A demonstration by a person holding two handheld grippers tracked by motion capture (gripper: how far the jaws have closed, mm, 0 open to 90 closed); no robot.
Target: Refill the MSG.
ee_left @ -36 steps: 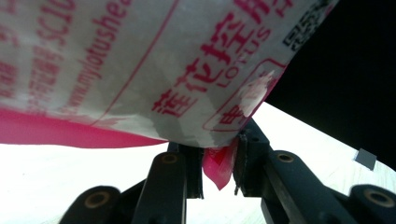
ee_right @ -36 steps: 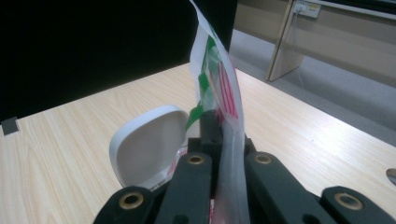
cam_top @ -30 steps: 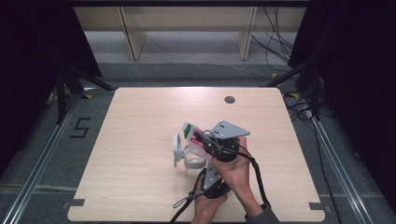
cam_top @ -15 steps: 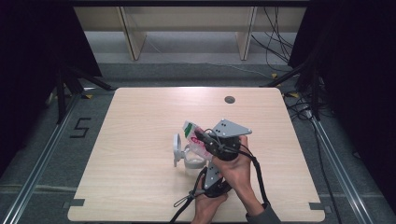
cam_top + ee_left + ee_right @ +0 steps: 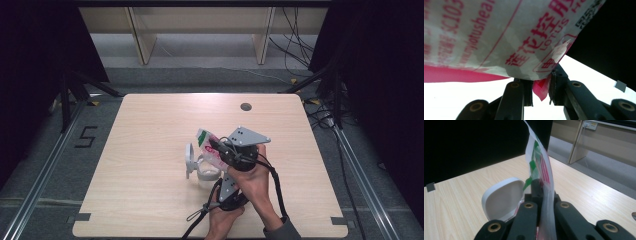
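1. Where the light wooden table nears its front edge, right of centre, both hands meet over one plastic packet printed in red, pink and green.
2. Packet: held above the tabletop, tilted up toward the far left; in the left gripper view its white face with red lettering spreads overhead, pink along the lower edge.
3. Right gripper: farther of the two, grey three-cornered plate on top; in the right gripper view its jaws are clamped tight on the packet, which rises edge-on between them.
4. Left gripper: nearer, just below the right one; in the left gripper view its jaws stand narrow, pinching a pink corner of the packet.
5. White container: on the table just left of the grippers, beneath the packet.
6. White lid: standing upright at the container's left side; its hollow face shows in the right gripper view.
7. Round dark hole: in the tabletop, far side, well apart from the hands.
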